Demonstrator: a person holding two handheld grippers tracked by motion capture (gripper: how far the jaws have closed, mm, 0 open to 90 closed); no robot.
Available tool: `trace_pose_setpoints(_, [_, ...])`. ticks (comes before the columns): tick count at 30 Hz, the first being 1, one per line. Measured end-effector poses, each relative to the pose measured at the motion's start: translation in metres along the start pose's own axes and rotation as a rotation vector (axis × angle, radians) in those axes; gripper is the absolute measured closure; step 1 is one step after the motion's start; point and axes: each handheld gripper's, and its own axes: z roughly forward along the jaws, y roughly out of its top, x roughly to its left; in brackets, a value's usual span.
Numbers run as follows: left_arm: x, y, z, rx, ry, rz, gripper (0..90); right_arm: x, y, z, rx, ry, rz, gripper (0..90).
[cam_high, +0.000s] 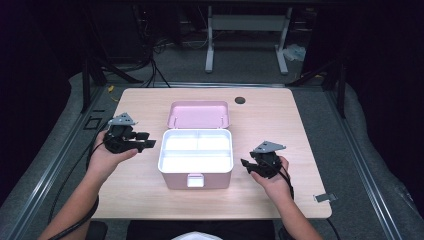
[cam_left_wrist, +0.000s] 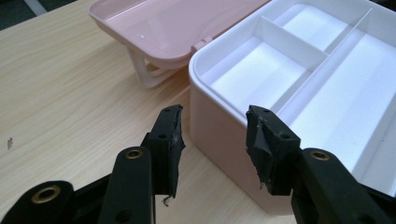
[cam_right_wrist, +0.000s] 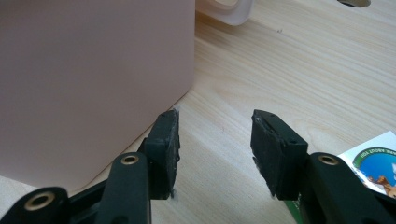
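Observation:
A pink box (cam_high: 176, 181) stands open mid-table, with a white divided tray (cam_high: 196, 150) inside and its lid (cam_high: 198, 115) tilted back behind it. My left gripper (cam_high: 149, 140) hovers off the box's left side, jaws open and pointing at it. In the left gripper view the open left gripper (cam_left_wrist: 214, 126) looks down on the box's rim (cam_left_wrist: 205, 70), the empty compartments and the lid (cam_left_wrist: 159, 28); its pads touch nothing. My right gripper (cam_high: 244, 165) sits low at the box's right, open. In the right gripper view the right gripper (cam_right_wrist: 215, 128) has bare tabletop between its jaws, with the pink wall (cam_right_wrist: 93, 70) just beyond its left jaw.
A white latch (cam_high: 195, 180) sits on the box's front wall. A dark round hole (cam_high: 240, 100) marks the table's far right part. A printed sticker (cam_right_wrist: 373, 163) lies by my right gripper. A small metal bracket (cam_high: 325, 197) sits at the table's near right corner.

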Motion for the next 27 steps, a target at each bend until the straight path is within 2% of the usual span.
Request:
trace_pose_setpoints(9, [-0.014, 0.017, 0.012, 0.021, -0.035, 0.056, 57.6, -0.001, 0.000, -0.001, 0.000, -0.003, 0.005, 51.7])
trace_pose_setpoints(16, [-0.025, 0.023, 0.026, 0.027, -0.068, 0.073, 58.6, -0.002, -0.001, -0.001, -0.006, 0.005, 0.010, 51.6])
trace_pose_setpoints(22, [-0.034, 0.029, 0.036, 0.033, -0.107, 0.114, 59.9, -0.002, -0.001, -0.001, -0.006, 0.005, 0.009, 51.5])
trace_pose_setpoints(27, [-0.040, 0.036, 0.042, 0.071, -0.129, 0.150, 64.7, -0.002, -0.001, -0.001, -0.004, 0.004, 0.010, 51.4])
